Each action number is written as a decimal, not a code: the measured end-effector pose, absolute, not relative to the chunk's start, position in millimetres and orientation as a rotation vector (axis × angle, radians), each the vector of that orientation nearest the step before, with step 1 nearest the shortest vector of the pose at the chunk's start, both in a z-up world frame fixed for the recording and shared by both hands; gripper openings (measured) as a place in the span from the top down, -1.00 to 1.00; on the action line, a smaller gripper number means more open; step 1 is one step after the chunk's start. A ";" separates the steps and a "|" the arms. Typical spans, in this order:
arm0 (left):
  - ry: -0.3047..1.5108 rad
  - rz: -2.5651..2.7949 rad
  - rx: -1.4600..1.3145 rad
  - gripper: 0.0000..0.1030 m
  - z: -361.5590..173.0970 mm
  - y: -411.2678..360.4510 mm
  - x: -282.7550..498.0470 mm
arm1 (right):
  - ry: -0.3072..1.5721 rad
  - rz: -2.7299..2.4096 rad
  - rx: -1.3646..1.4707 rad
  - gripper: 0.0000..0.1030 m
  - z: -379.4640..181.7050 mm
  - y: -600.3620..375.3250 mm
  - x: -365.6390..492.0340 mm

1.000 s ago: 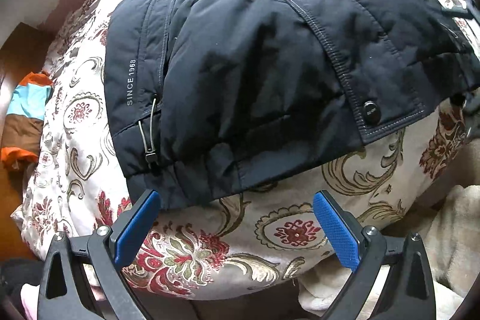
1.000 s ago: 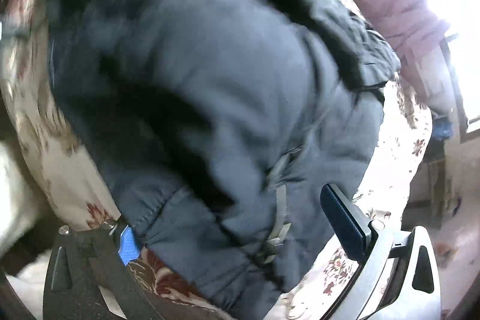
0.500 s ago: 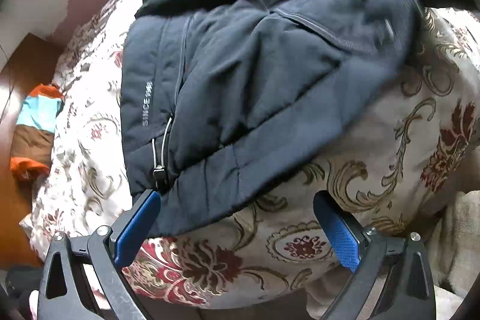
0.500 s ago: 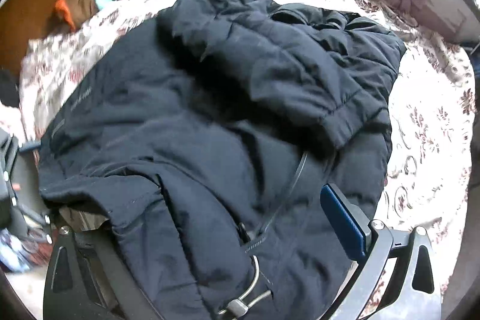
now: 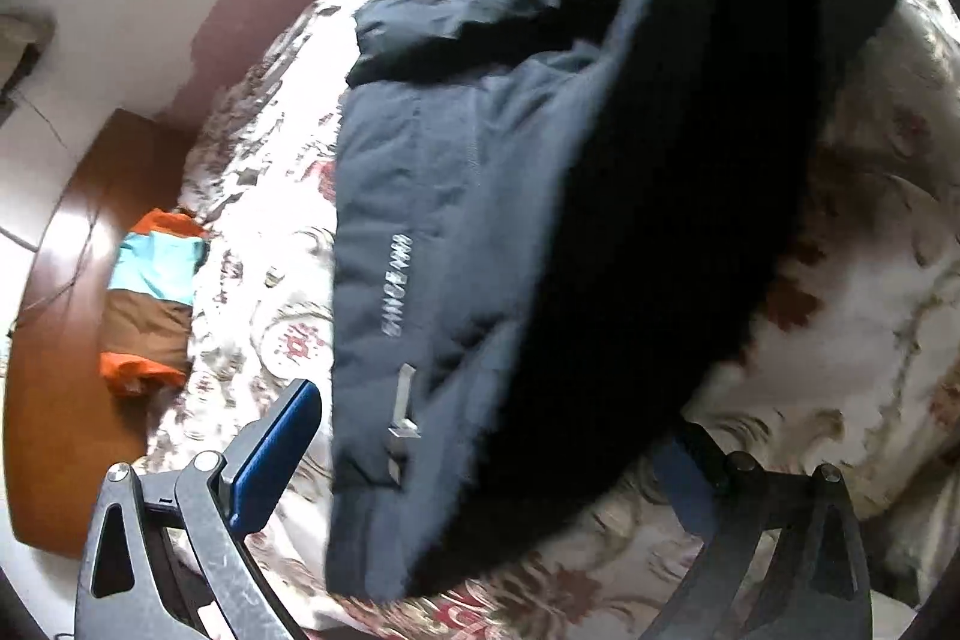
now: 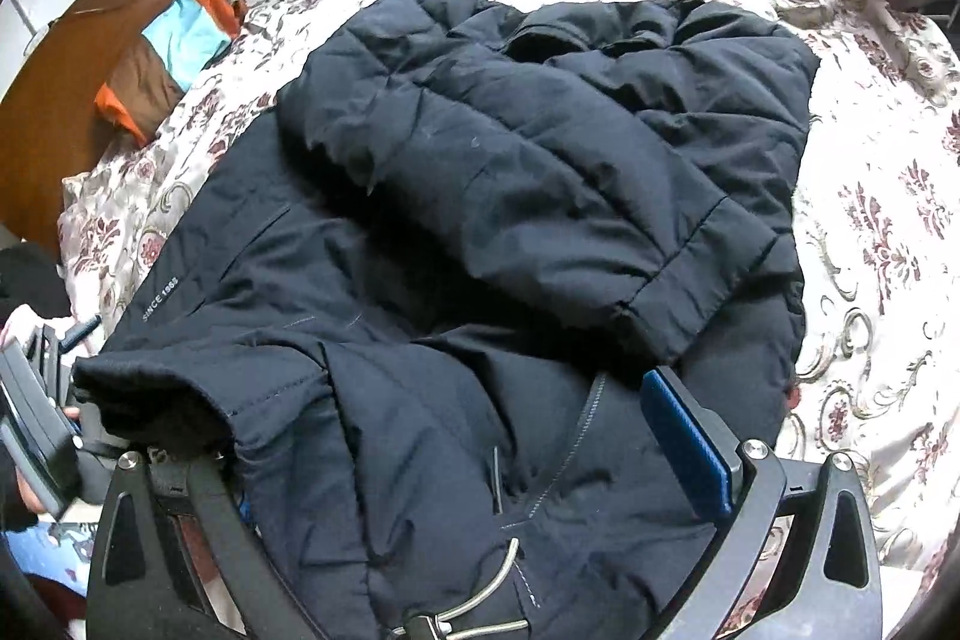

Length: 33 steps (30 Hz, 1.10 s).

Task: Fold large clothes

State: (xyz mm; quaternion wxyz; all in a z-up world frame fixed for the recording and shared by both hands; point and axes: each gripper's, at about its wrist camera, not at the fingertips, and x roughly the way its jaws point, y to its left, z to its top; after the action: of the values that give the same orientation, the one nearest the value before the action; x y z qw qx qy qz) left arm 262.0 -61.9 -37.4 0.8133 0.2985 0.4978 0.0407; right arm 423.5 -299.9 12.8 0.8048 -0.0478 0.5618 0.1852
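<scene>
both tongs, left (image 5: 480, 466) and right (image 6: 474, 460), gape released around the dark jacket (image 6: 480, 232) on the floral bedspread (image 6: 870, 220)

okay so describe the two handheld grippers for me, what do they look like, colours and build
Both match. The left gripper has grey-black metal finger arms with triangular cutouts and round silver bolt heads, tipped by flat blue pads. The right gripper has the same dark frame, cutouts and bolts; only one blue pad shows clearly, the other being under the navy jacket. No cables or sleeves are visible.
</scene>
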 end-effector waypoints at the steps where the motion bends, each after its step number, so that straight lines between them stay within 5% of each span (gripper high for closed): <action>1: 1.050 0.092 0.637 -0.95 -33.5 -60.3 264.6 | 1.200 0.393 -0.102 -0.96 14.0 -302.7 421.8; 11: 0.981 0.052 0.578 -0.57 15.7 -50.8 289.2 | 1.215 0.344 -0.129 -0.96 20.5 -332.9 385.7; 13: 0.972 0.033 0.570 -0.47 23.3 -52.2 292.6 | 1.207 0.345 -0.155 -0.79 23.3 -334.5 377.5; 15: 0.961 0.019 0.577 -0.37 30.8 -53.5 298.7 | 1.203 0.374 -0.152 -0.10 27.7 -334.6 372.5; 20: 0.916 -0.017 0.598 -0.29 53.6 -60.4 313.4 | 1.163 0.392 -0.142 0.61 41.9 -329.7 371.3; 26: 0.893 -0.077 0.587 -0.10 77.1 -63.3 344.5 | 1.102 0.345 -0.055 0.77 60.4 -336.1 398.5; 33: 0.853 -0.154 0.582 0.43 95.6 -67.5 385.5 | 0.990 0.326 -0.143 0.83 84.5 -320.8 447.0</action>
State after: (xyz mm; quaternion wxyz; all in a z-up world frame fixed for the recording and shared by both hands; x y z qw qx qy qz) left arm 385.5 -67.5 95.6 0.8667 0.2779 0.4076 -0.0734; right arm 447.0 -320.8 84.5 0.8649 -0.0683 0.4724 0.1556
